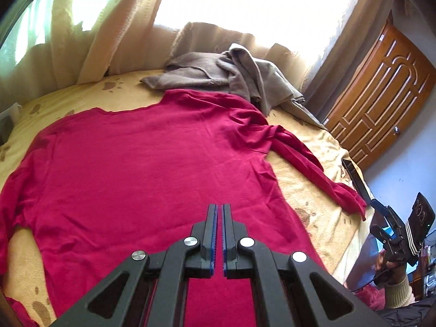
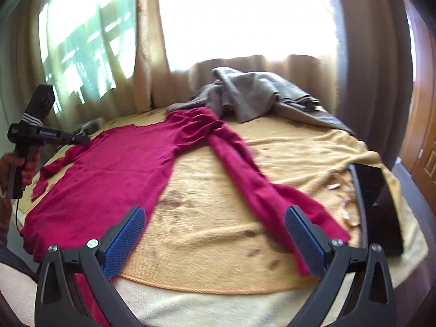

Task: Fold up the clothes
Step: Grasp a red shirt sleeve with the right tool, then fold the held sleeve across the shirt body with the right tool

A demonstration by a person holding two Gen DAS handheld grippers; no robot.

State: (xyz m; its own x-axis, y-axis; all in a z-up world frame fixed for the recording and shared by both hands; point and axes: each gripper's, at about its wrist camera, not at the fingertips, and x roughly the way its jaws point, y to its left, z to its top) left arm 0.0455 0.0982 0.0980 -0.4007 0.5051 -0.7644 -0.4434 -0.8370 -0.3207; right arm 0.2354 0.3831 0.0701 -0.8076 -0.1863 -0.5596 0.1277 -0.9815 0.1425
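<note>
The red top [image 1: 152, 158] lay spread flat on the bed [image 2: 299, 147], its body open and both sleeves out. I saw no fold made in it. The right sleeve [image 2: 253, 188] ran out toward the near right edge of the bed, its cuff close to a dark slab, perhaps a phone [image 2: 381, 207]. The left sleeve reached the near left edge. A grey garment [image 1: 234, 76] sat crumpled at the far end by the curtain [image 1: 90, 30], touching the top's shoulder, and was also unfolded. In my judgement the task stood at its start: sleeves and body of the red top were left to fold, and the whole of the grey one.

My left tongs [image 1: 218, 209] were clenched with nothing between the pads. They hung above the near middle of the top, angled steeply down at it and not touching the cloth, as far as I could tell.

My right tongs [image 2: 215, 226] stood released, jaws wide and empty. They pointed down at a shallower angle over the near edge of the bed, with the right sleeve's cuff just beside the right pad [image 2: 302, 239]. That view was blurred, so I could not say whether pad and cuff touched. My right hand [image 1: 387, 261] gripped its handle off the bed's near right corner.
</note>
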